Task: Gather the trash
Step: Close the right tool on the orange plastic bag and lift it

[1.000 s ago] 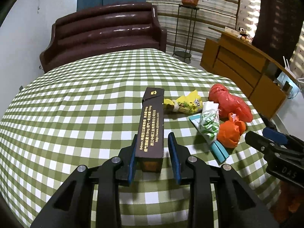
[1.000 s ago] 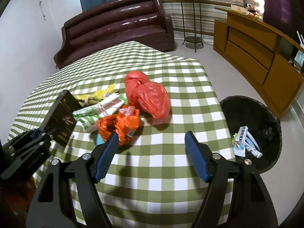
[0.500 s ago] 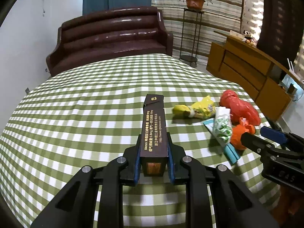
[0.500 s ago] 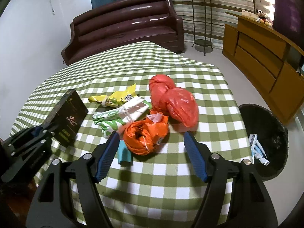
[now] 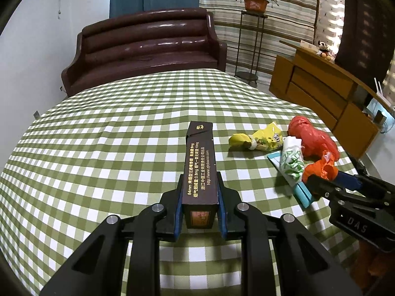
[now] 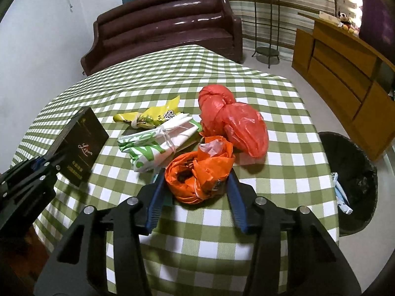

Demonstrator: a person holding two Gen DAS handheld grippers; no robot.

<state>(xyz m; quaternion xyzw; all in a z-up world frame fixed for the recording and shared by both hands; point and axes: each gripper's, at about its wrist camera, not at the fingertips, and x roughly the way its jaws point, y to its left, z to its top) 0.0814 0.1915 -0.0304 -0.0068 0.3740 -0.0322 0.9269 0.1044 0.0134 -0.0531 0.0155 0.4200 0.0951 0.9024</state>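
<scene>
My left gripper [image 5: 199, 192] is shut on a long dark brown carton [image 5: 200, 165] with gold print, raised off the checked tablecloth; carton and gripper also show in the right wrist view [image 6: 79, 145]. My right gripper [image 6: 197, 180] has its blue pads on both sides of an orange plastic bag [image 6: 200, 172] lying on the cloth, touching or nearly touching it. Beside it lie a red bag [image 6: 232, 120], a white-and-green bag [image 6: 158, 140] and a yellow wrapper [image 6: 148, 118]. A black trash bin [image 6: 350, 180] with some wrappers stands on the floor to the right.
A green-and-white checked cloth [image 5: 98, 148] covers the table. A teal flat packet [image 5: 302, 192] lies under the bags. A dark brown sofa [image 5: 145, 49] stands behind the table, a wooden cabinet [image 5: 321, 91] and a plant stand [image 5: 251, 37] to the right.
My left gripper closed on the dark carton and lifted it. My right gripper moved forward and narrowed around the orange bag.
</scene>
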